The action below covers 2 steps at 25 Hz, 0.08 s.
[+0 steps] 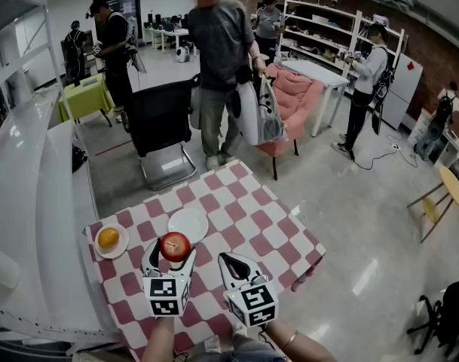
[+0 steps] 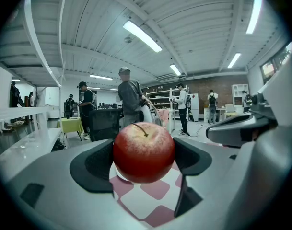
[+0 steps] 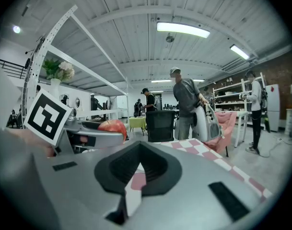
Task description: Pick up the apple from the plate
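Observation:
A red apple [image 1: 175, 245] [image 2: 144, 151] hangs above the checkered table [image 1: 252, 217], a little nearer than the empty white plate [image 1: 199, 221]. My left gripper [image 1: 171, 255] [image 2: 144, 161] is shut on the apple, one dark pad pressing each side, stem up. My right gripper [image 1: 231, 261] [image 3: 140, 164] hovers just right of it, shut with nothing between its jaws. In the right gripper view the apple [image 3: 112, 126] shows at the left, behind the left gripper's body.
An orange [image 1: 108, 237] lies on a small plate [image 1: 98, 249] at the table's left edge. A black chair [image 1: 160, 119] stands beyond the table's far side, and a person [image 1: 218, 66] stands behind it. A pink armchair [image 1: 293, 100] is further right. White shelving runs along the left.

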Tool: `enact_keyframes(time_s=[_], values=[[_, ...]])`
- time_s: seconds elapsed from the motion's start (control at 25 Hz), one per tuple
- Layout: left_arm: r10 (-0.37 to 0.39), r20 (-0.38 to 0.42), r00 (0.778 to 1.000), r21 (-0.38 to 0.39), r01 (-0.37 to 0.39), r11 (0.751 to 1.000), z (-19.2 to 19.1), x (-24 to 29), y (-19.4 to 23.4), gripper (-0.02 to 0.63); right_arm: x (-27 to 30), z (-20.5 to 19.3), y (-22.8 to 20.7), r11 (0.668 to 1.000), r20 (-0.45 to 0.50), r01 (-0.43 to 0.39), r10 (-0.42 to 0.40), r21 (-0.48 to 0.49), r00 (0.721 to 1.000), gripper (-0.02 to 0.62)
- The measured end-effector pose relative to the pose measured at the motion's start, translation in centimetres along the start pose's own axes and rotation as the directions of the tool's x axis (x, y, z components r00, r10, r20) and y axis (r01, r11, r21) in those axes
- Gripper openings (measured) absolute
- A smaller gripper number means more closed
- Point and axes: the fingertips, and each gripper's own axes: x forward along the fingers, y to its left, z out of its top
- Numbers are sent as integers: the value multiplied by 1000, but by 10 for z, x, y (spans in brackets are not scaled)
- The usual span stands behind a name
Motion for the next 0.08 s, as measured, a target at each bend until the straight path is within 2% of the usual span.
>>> enact_keyframes(time_s=[0.08], values=[[-2,2,1000,1,2,1000,2,-1,1,379,0,1,2,1000,3,2,-2,1,1000,8]])
